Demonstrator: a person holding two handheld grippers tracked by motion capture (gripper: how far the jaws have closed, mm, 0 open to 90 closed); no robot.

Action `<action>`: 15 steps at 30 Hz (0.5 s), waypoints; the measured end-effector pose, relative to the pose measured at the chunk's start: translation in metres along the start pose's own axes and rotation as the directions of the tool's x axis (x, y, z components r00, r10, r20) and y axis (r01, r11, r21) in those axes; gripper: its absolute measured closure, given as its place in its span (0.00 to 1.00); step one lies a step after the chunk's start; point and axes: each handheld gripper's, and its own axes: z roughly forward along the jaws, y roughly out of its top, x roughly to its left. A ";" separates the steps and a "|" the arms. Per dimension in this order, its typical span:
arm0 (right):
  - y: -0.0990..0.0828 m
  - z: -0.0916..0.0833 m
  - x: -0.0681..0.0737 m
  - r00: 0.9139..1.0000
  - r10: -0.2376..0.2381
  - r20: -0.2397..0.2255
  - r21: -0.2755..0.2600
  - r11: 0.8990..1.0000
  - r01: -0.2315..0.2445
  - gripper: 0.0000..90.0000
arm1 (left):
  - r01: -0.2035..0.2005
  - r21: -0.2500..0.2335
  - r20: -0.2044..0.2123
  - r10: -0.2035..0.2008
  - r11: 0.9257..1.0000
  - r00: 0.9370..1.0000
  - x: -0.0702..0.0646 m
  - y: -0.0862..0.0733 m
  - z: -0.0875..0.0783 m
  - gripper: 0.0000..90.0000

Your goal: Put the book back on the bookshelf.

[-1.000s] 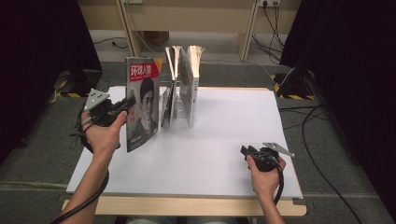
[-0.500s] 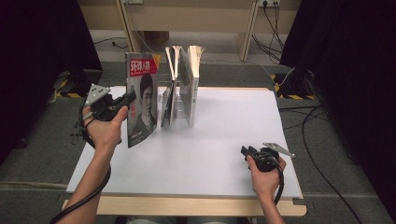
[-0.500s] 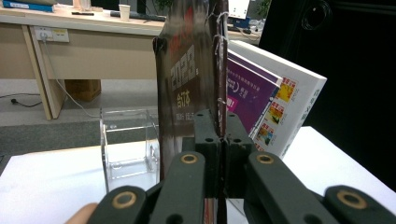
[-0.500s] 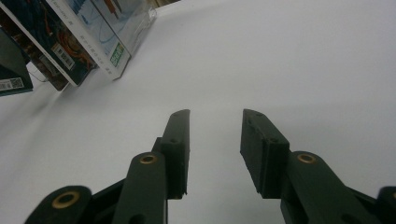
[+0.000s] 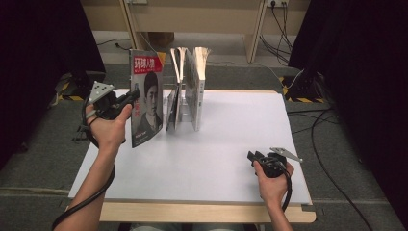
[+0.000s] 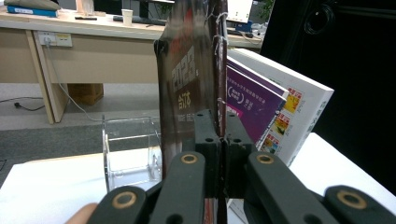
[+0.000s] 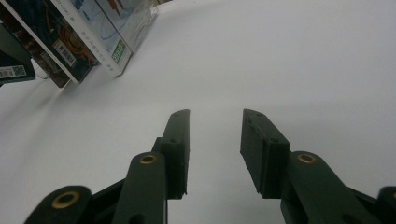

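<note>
A magazine (image 5: 146, 98) with a red masthead and a portrait on its cover stands upright at the table's left, left of the rack. My left gripper (image 5: 133, 96) is shut on its left edge; in the left gripper view the pads clamp the thin dark spine (image 6: 219, 70). A clear acrylic book rack (image 5: 171, 101) holds several upright books (image 5: 197, 86). My right gripper (image 5: 251, 157) rests low on the white table (image 5: 231, 139) at the front right, open with nothing between its fingers (image 7: 177, 140).
In the left gripper view the rack's clear wall (image 6: 133, 149) sits left of the magazine and a purple-and-white book (image 6: 280, 116) leans at the right. Book bottoms (image 7: 79, 37) lie far left of my right gripper. Desks and cables stand behind the table.
The left hand has shifted the held magazine only slightly. The right hand and its gripper have kept still.
</note>
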 end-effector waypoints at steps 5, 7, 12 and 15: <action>-0.001 0.000 0.000 1.000 -0.003 0.000 0.000 1.000 0.003 0.70 | -0.007 -0.005 -0.011 0.007 1.000 1.000 0.002 0.004 0.000 0.97; -0.001 0.000 0.000 1.000 -0.004 0.001 0.000 1.000 0.004 0.70 | -0.008 -0.007 -0.015 0.008 1.000 1.000 0.003 0.006 -0.001 0.97; -0.001 0.001 0.001 1.000 -0.007 -0.003 0.006 1.000 0.007 0.70 | -0.005 -0.017 -0.023 0.005 1.000 1.000 0.007 0.010 -0.003 0.97; -0.001 0.001 0.001 1.000 -0.008 -0.004 0.006 1.000 0.008 0.71 | -0.010 -0.022 -0.031 0.010 1.000 0.999 0.008 0.013 -0.005 0.97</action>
